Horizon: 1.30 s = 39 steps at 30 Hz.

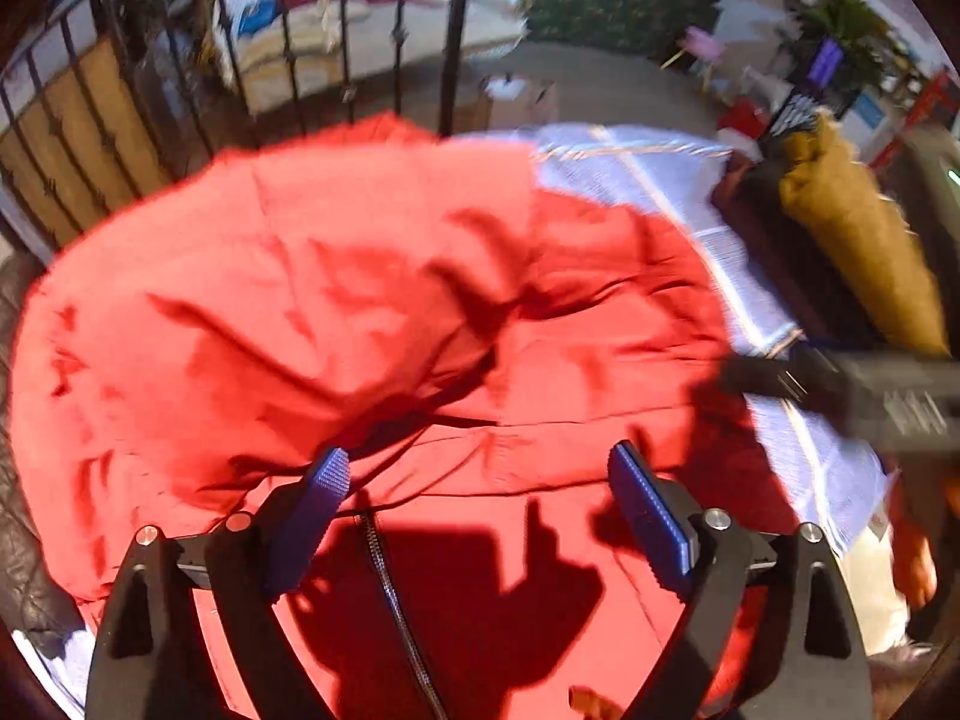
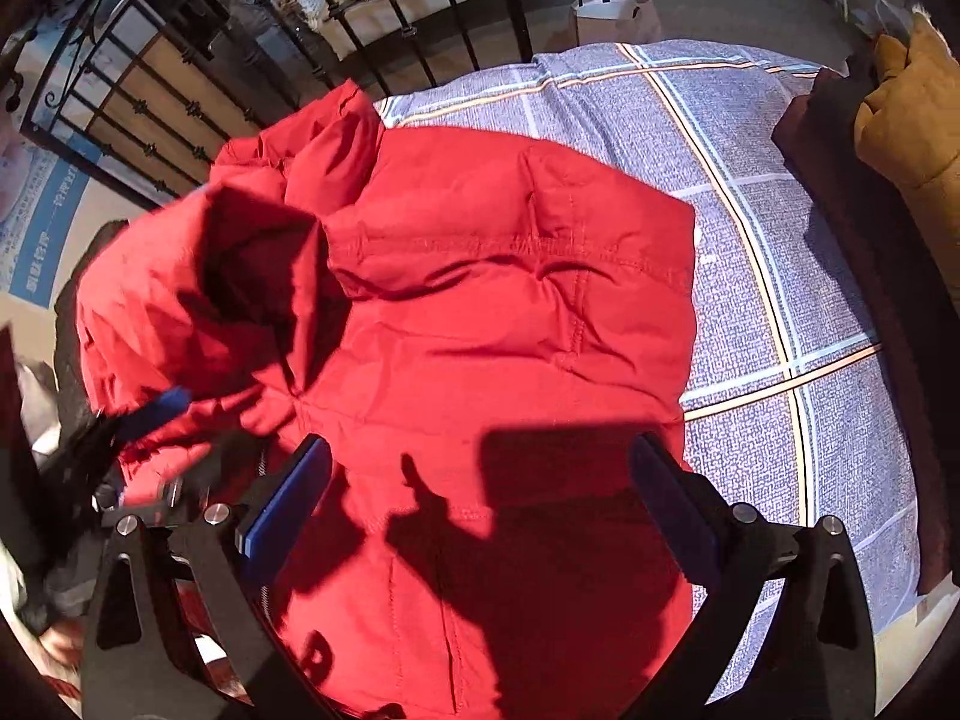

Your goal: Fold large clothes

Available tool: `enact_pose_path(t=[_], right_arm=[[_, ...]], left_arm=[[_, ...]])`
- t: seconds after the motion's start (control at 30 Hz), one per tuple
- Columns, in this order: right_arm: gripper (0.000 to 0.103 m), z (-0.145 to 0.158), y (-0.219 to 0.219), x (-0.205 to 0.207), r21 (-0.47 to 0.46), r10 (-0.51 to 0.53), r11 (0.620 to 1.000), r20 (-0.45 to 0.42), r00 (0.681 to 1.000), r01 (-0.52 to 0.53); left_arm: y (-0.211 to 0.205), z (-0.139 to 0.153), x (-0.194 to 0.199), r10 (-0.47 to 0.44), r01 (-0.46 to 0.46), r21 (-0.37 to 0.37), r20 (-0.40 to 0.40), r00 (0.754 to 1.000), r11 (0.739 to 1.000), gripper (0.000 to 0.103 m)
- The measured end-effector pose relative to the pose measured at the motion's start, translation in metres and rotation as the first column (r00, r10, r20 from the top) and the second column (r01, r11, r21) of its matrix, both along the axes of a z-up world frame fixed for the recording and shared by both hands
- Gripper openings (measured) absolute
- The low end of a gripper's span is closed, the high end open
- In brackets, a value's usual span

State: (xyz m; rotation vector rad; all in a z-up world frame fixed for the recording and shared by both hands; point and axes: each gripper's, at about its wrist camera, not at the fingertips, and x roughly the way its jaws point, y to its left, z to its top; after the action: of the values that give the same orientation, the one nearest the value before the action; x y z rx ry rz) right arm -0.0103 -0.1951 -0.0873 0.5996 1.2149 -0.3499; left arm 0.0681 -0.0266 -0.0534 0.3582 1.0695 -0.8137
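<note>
A large red padded jacket (image 1: 372, 312) lies on a bed with a blue-grey checked cover (image 1: 636, 174). Its dark zip (image 1: 384, 582) runs between the left fingers. My left gripper (image 1: 480, 468) is open and empty, hovering just above the jacket's front. My right gripper (image 2: 480, 456) is open and empty above the jacket (image 2: 492, 276), whose right side lies flat on the cover (image 2: 780, 216). The left gripper (image 2: 144, 414) shows blurred at the left edge of the right wrist view, by a bunched part of the jacket. The right gripper (image 1: 840, 384) shows blurred at the right edge of the left wrist view.
A black iron bed rail (image 2: 420, 18) stands behind the jacket. A mustard cushion (image 1: 858, 240) and a dark brown one (image 2: 852, 192) lie at the bed's right side. A paper bag (image 2: 612, 15) stands on the floor beyond. Dark fabric (image 1: 24, 540) lies at the left edge.
</note>
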Motion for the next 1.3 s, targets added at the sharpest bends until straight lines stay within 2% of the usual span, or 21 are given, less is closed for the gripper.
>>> enact_pose_path(t=[0.07, 0.17, 0.23, 0.37, 0.43, 0.53, 0.63, 0.73, 0.83, 0.97, 1.1, 1.3], right_arm=[[0.098, 0.014, 0.000, 0.009, -0.003, 0.005, 1.000, 0.039, 0.999, -0.005], [0.098, 0.040, 0.014, 0.033, -0.025, 0.076, 0.997, 0.117, 0.990, -0.074], [0.098, 0.057, 0.033, 0.057, -0.040, 0.165, 0.986, 0.163, 0.973, -0.161], [0.098, 0.076, 0.088, 0.103, -0.091, 0.359, 0.933, 0.208, 0.910, -0.347], [0.098, 0.078, 0.119, 0.124, -0.106, 0.437, 0.899, 0.218, 0.872, -0.424], [0.098, 0.070, 0.158, 0.151, -0.116, 0.536, 0.844, 0.184, 0.824, -0.523], [0.098, 0.053, 0.175, 0.168, -0.161, 0.552, 0.831, 0.131, 0.823, -0.532], [0.098, 0.022, 0.159, 0.183, -0.151, 0.492, 0.863, 0.035, 0.870, -0.482], [0.098, -0.010, 0.137, 0.185, -0.085, 0.430, 0.898, -0.033, 0.902, -0.431], [0.098, -0.028, 0.132, 0.186, -0.084, 0.465, 0.880, -0.055, 0.884, -0.468], [0.098, -0.049, 0.137, 0.189, -0.074, 0.503, 0.857, -0.098, 0.859, -0.510], [0.098, -0.085, 0.140, 0.198, -0.046, 0.522, 0.842, -0.187, 0.832, -0.538]], left_arm=[[0.005, 0.012, -0.007, 0.010, -0.009, -0.015, 0.047, 0.999, 1.000, 0.087], [0.040, 0.024, 0.002, 0.116, -0.114, -0.022, 0.087, 0.989, 0.993, 0.087], [0.067, 0.032, 0.028, 0.244, -0.242, -0.035, 0.096, 0.965, 0.970, 0.087], [0.124, 0.045, 0.083, 0.452, -0.452, -0.029, 0.110, 0.885, 0.892, 0.085], [0.145, 0.045, 0.109, 0.517, -0.517, -0.028, 0.091, 0.851, 0.856, 0.085], [0.166, 0.036, 0.136, 0.552, -0.554, 0.004, 0.082, 0.830, 0.833, 0.085], [0.160, 0.022, 0.153, 0.541, -0.546, 0.056, 0.088, 0.836, 0.836, 0.085], [0.161, 0.010, 0.167, 0.525, -0.527, 0.093, 0.049, 0.850, 0.844, 0.086], [0.156, -0.011, 0.180, 0.514, -0.513, 0.127, 0.025, 0.857, 0.849, 0.087], [0.144, -0.039, 0.186, 0.493, -0.488, 0.199, 0.025, 0.869, 0.850, 0.091], [0.138, -0.066, 0.193, 0.468, -0.448, 0.271, -0.013, 0.884, 0.852, 0.093], [0.135, -0.093, 0.201, 0.483, -0.437, 0.319, -0.078, 0.872, 0.841, 0.095]])
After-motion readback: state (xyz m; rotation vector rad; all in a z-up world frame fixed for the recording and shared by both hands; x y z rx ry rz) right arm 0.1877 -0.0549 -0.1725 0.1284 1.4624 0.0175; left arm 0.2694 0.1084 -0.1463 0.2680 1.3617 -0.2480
